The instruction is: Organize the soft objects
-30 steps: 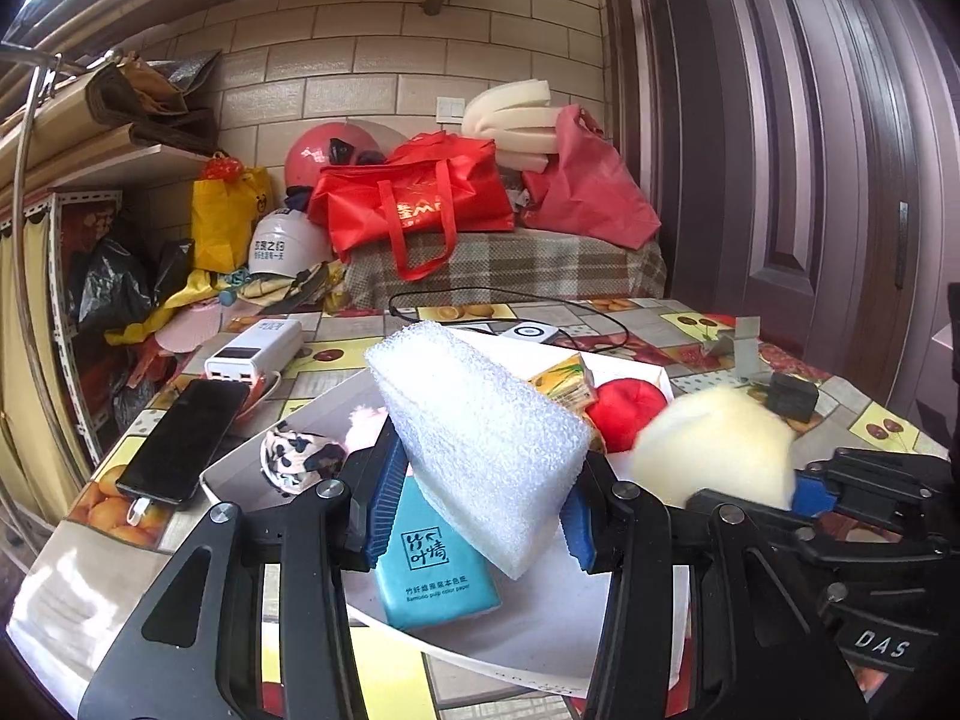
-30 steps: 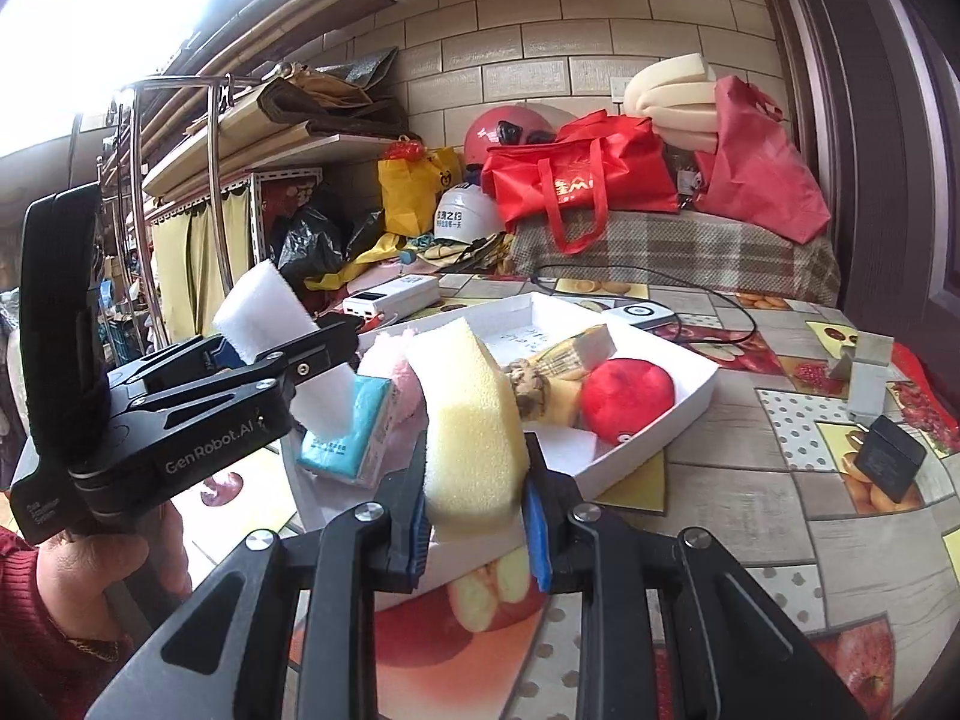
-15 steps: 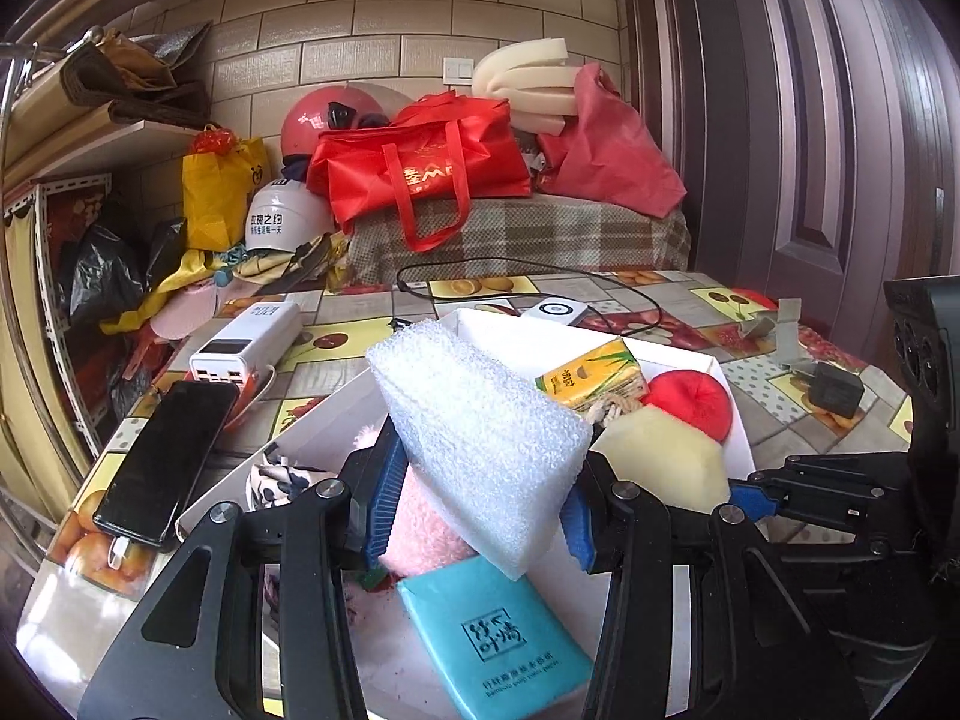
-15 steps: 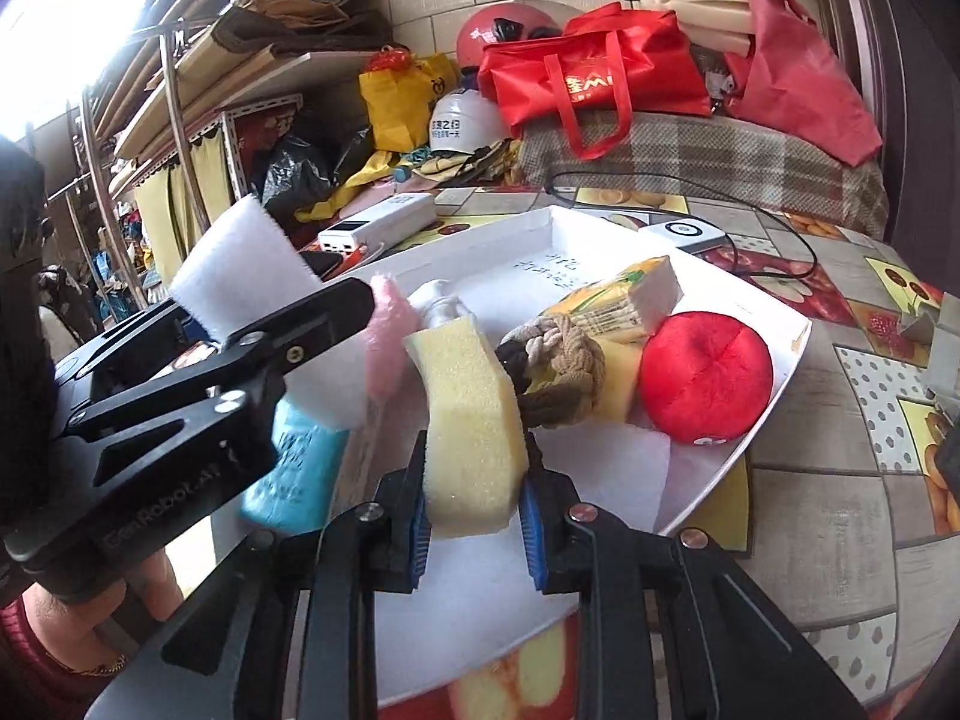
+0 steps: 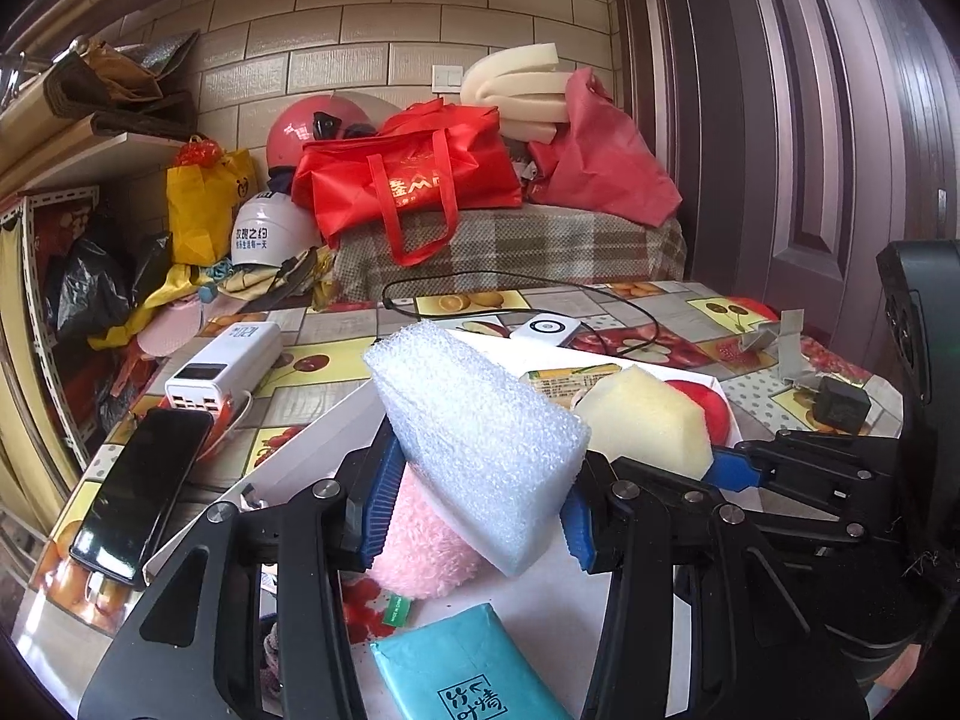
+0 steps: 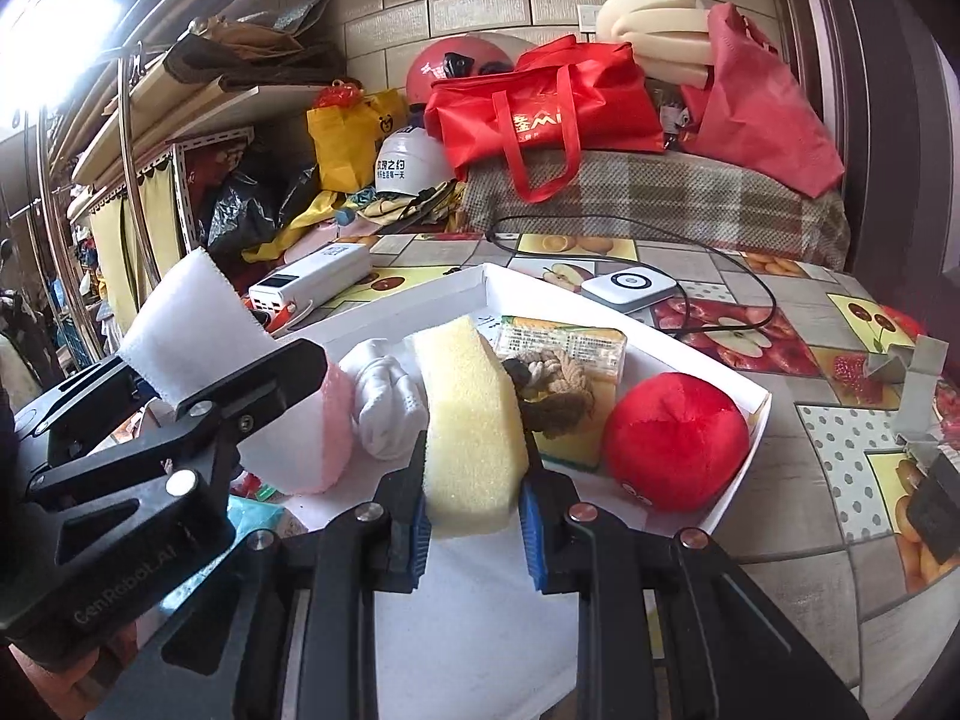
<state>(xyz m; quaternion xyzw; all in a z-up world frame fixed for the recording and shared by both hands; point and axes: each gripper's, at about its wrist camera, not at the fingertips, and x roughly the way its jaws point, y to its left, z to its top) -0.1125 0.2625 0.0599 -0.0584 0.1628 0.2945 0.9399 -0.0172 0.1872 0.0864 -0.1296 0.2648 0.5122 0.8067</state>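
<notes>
My left gripper (image 5: 474, 516) is shut on a white foam block (image 5: 474, 438) and holds it over the white tray (image 5: 336, 426). My right gripper (image 6: 474, 528) is shut on a yellow sponge (image 6: 471, 426) over the same tray (image 6: 744, 384). In the tray lie a pink fluffy item (image 5: 420, 540), a teal tissue pack (image 5: 462, 672), a white sock (image 6: 384, 408), a rope knot (image 6: 552, 390), a yellow-green packet (image 6: 564, 342) and a red plush ball (image 6: 672, 438). The left gripper and its foam block (image 6: 186, 324) show at the left of the right wrist view.
A black phone (image 5: 144, 486) and a white power bank (image 5: 222, 372) lie left of the tray. A white charger puck with black cable (image 6: 630, 288) lies behind it. A metal stand (image 6: 912, 378) and black adapter (image 5: 840, 402) sit to the right. Bags and helmets crowd the back.
Both grippers have moved forward over the tray with their sponges still held. The tray's contents sit closer beneath them.
</notes>
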